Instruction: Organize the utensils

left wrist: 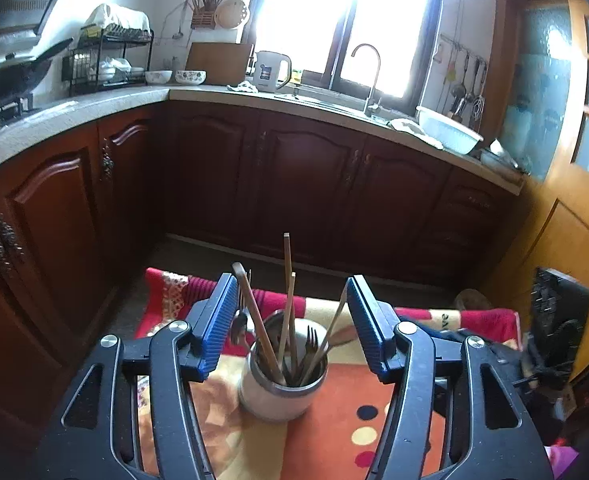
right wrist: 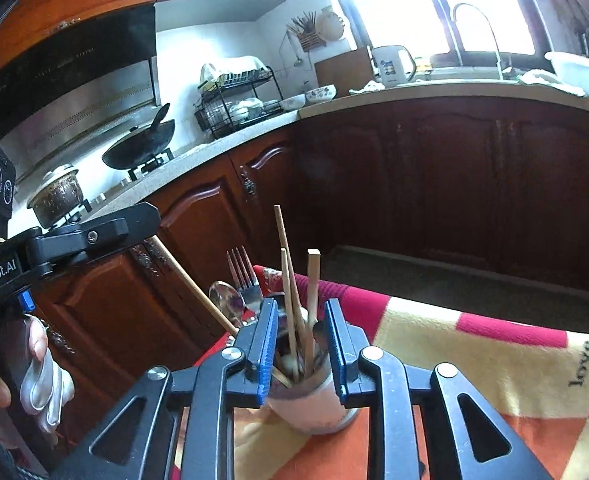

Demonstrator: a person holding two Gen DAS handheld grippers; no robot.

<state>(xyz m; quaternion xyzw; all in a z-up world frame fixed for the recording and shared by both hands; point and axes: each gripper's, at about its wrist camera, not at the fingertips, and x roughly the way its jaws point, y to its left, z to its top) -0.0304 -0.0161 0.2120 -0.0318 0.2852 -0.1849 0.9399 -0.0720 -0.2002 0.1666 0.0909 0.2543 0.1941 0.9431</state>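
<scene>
A white utensil cup (left wrist: pixel 272 394) stands on a patterned blanket (left wrist: pixel 334 412). It holds wooden chopsticks (left wrist: pixel 287 280), a wooden-handled utensil (left wrist: pixel 254 312), a fork (left wrist: pixel 311 340) and a spoon. My left gripper (left wrist: pixel 290 312) is open, its blue pads on either side above the cup, holding nothing. In the right wrist view the same cup (right wrist: pixel 314 408) sits just beyond my right gripper (right wrist: pixel 300 332), whose jaws stand open around the chopsticks (right wrist: pixel 290 292) without pinching them. A fork (right wrist: pixel 246 276) and a spoon (right wrist: pixel 226 300) lean out to the left.
Dark wooden cabinets (left wrist: pixel 294 176) run under a stone countertop (left wrist: pixel 106 104) behind the blanket. On it are a wok (left wrist: pixel 14 76), a dish rack (left wrist: pixel 110 60), bowls, a kettle (left wrist: pixel 268 70), a sink tap (left wrist: pixel 368 76) and a white basin (left wrist: pixel 448 130). The left gripper's body (right wrist: pixel 66 240) crosses the right wrist view.
</scene>
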